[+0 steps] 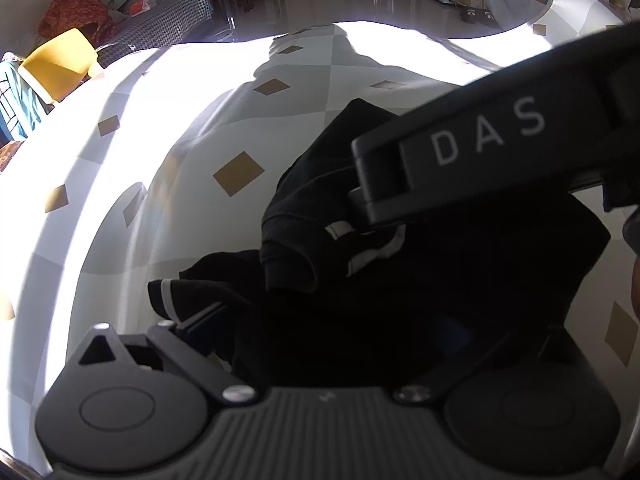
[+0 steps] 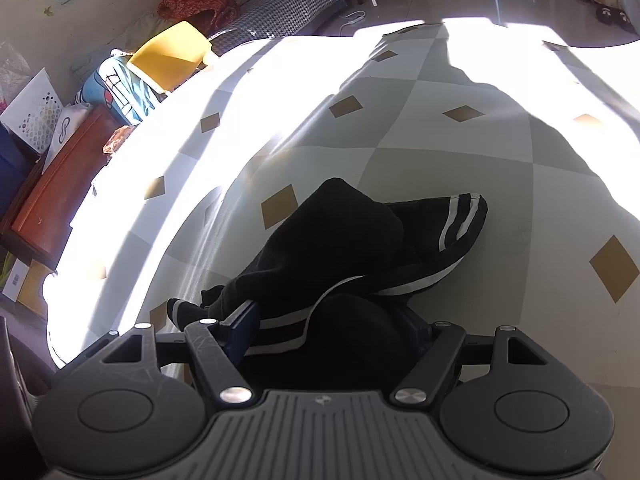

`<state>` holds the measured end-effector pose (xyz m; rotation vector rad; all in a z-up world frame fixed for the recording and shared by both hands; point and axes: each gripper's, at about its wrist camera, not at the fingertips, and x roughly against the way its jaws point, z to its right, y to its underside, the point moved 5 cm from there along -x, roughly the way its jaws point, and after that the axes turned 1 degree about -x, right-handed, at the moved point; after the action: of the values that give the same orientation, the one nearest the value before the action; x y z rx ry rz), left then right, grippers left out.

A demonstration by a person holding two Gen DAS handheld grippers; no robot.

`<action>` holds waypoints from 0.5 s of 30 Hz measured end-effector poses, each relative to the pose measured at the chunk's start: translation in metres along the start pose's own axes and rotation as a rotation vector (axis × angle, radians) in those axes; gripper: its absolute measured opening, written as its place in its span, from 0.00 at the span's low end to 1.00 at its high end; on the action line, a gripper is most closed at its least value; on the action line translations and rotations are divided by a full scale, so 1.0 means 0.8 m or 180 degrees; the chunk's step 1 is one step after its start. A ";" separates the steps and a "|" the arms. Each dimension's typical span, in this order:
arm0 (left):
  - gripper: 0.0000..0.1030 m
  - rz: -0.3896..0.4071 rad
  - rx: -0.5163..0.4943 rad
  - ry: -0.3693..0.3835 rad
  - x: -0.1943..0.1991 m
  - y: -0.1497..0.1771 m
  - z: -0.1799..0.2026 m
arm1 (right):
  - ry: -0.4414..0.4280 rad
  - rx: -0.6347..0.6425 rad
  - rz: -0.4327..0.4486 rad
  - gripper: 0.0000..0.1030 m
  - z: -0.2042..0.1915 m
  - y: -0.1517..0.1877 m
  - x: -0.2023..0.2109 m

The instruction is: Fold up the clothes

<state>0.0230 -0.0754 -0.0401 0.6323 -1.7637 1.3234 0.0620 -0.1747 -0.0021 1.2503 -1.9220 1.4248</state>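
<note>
In the right wrist view, the right gripper (image 2: 336, 332) sits at the bottom middle. Its two fingers are closed on the black pants (image 2: 352, 248), which bunch up between them and spread up to the middle of the frame. A leg end with white stripes lies to the upper right.

In the left wrist view, the left gripper (image 1: 324, 332) is at the bottom too. The pants (image 1: 440, 272) fill the gap, so I cannot tell if it grips.

The tablecloth (image 2: 500, 184) has bare room above and on both sides. Its far edge curves along the top. A yellow chair (image 2: 172, 54) stands at the upper left.
</note>
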 end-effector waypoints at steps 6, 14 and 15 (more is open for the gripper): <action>1.00 0.0021 0.0003 0.0022 0.003 0.000 -0.001 | -0.0176 0.0110 0.0018 0.70 -0.014 0.000 0.007; 1.00 0.0027 0.0048 0.0081 0.007 0.002 -0.010 | -0.0305 0.0144 -0.0002 0.70 -0.022 -0.002 0.007; 1.00 0.0023 0.0076 0.0089 0.007 0.003 -0.014 | -0.0309 0.0157 -0.0007 0.70 -0.023 -0.002 0.008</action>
<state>0.0219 -0.0636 -0.0351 0.6184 -1.7315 1.3538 0.0577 -0.1605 0.0105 1.3671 -1.9584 1.4429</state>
